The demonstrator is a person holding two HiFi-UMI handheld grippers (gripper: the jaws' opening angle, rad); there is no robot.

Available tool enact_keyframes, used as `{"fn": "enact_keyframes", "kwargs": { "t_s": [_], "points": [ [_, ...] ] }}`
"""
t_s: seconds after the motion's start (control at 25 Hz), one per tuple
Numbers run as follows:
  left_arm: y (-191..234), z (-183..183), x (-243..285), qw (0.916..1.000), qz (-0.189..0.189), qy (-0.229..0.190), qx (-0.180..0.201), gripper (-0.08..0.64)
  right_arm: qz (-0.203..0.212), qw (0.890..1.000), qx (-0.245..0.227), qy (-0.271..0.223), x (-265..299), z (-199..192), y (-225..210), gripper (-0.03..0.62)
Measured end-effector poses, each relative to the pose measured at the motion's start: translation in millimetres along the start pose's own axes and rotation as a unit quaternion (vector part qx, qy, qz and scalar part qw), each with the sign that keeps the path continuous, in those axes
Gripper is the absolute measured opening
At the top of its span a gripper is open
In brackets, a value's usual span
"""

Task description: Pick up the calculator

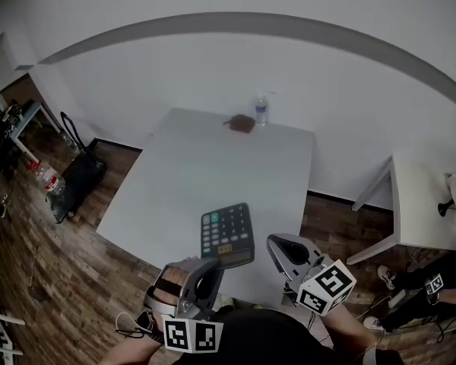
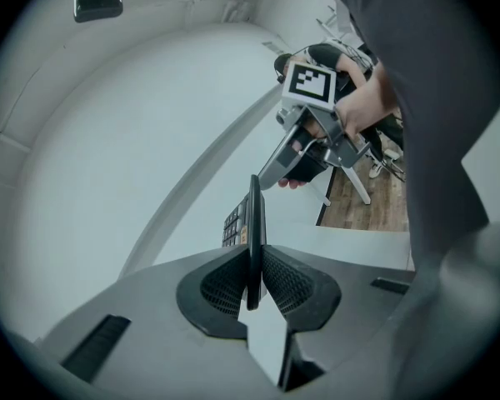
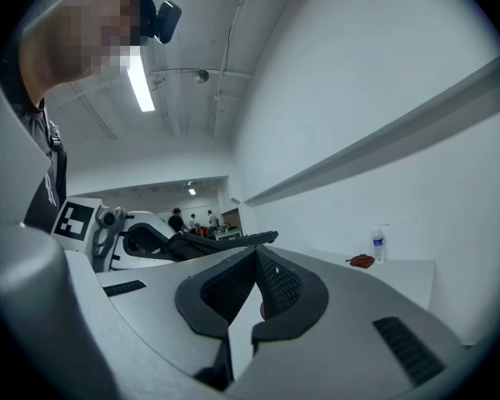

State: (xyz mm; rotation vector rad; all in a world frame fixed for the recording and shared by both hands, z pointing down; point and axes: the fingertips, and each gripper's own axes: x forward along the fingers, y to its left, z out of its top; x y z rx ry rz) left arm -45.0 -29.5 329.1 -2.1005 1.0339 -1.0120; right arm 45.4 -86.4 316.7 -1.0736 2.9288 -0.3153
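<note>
A: Where is the calculator point(image 1: 227, 234) to be found?

B: It is held off the worktop point(image 1: 182, 166), over the near edge and towards the near right corner, keys turned upward. Its near end is clamped in the left tongs point(image 1: 211, 268).

A: Is that grip confirmed from the tongs' own camera?

B: It is. In the left gripper view the calculator is seen edge-on between the two ribbed pads point(image 2: 225, 283), and both are pressed against it — no gap is visible on either side.

A: And the right tongs point(image 1: 280, 249)?

B: They are closed with nothing between them; in the right gripper view the pads are seen meeting at their tips. They are held just to the right of the calculator, apart from it, and are gripped by a hand point(image 2: 362, 107).

A: What else is carried by the worktop?

B: A water bottle point(image 1: 262, 111) is stood upright at the far edge, and a small brown object point(image 1: 242, 124) is laid just beside it on the left — what it is cannot be made out. The rest of the surface is seen bare. A wooden floor point(image 1: 61, 265) is seen around it.
</note>
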Motion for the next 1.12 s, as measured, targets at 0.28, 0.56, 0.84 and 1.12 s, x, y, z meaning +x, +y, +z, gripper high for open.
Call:
{"fn": "enact_keyframes", "kwargs": {
  "t_s": [0.28,0.56,0.84,1.12],
  "points": [
    [-3.0,2.6,-2.5,0.9999,0.000,0.006,-0.010,0.048,-0.003,1.000,-0.017,0.010,-0.9,0.7,-2.3,0.012],
    [-4.1,0.9,-2.2,0.9999,0.000,0.008,-0.013,0.048,-0.003,1.000,-0.017,0.014,-0.7,-2.0,-2.3,0.014],
    [-3.8,-4.9,4.0,0.9998,-0.005,0.009,-0.014,0.048,-0.009,0.999,-0.014,0.027,3.9,-9.3,-5.0,0.012],
    [-2.4,-11.7,12.4,0.9999,-0.008,0.008,-0.010,0.048,-0.010,0.999,-0.014,0.030,11.6,-12.6,-8.8,0.012]
  ]
}}
